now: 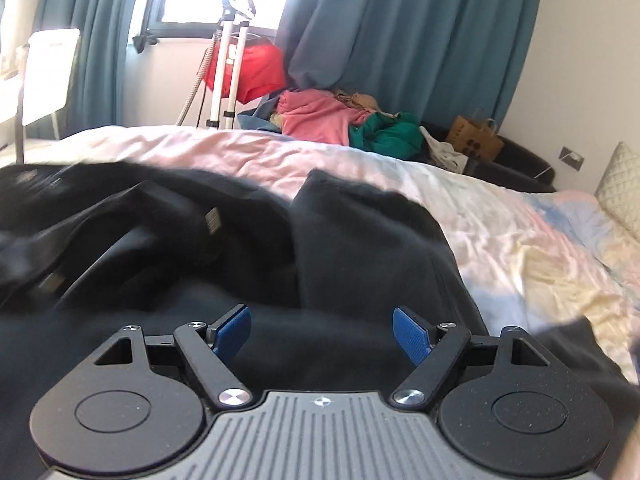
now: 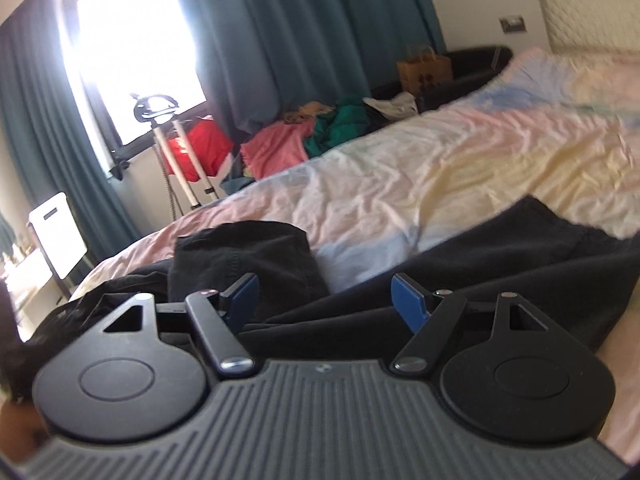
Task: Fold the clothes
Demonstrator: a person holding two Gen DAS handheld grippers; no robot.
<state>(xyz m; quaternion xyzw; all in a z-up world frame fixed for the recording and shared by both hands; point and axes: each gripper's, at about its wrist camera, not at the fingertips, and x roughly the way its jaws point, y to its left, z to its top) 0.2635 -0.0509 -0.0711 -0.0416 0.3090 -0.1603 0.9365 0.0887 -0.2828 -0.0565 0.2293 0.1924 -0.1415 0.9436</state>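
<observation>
- Where the black garment [image 1: 248,240] lies rumpled on the bed's pastel sheet [image 1: 500,240], the left gripper [image 1: 322,334] hangs just above it, jaws wide apart, gripping nothing.
- The right gripper [image 2: 324,298] hovers over the same dark cloth [image 2: 500,276], its blue pads [image 2: 408,300] spread apart and empty.
- The garment's far edge ends mid-bed; beyond it the sheet runs bare toward the quilted pillow [image 1: 622,184].
- Past the bed's far edge, a pile of pink and green clothes [image 1: 344,124] sits below the teal curtains [image 1: 400,32].
- A brown paper bag [image 1: 474,138] stands by the wall; its contents cannot be seen.
</observation>
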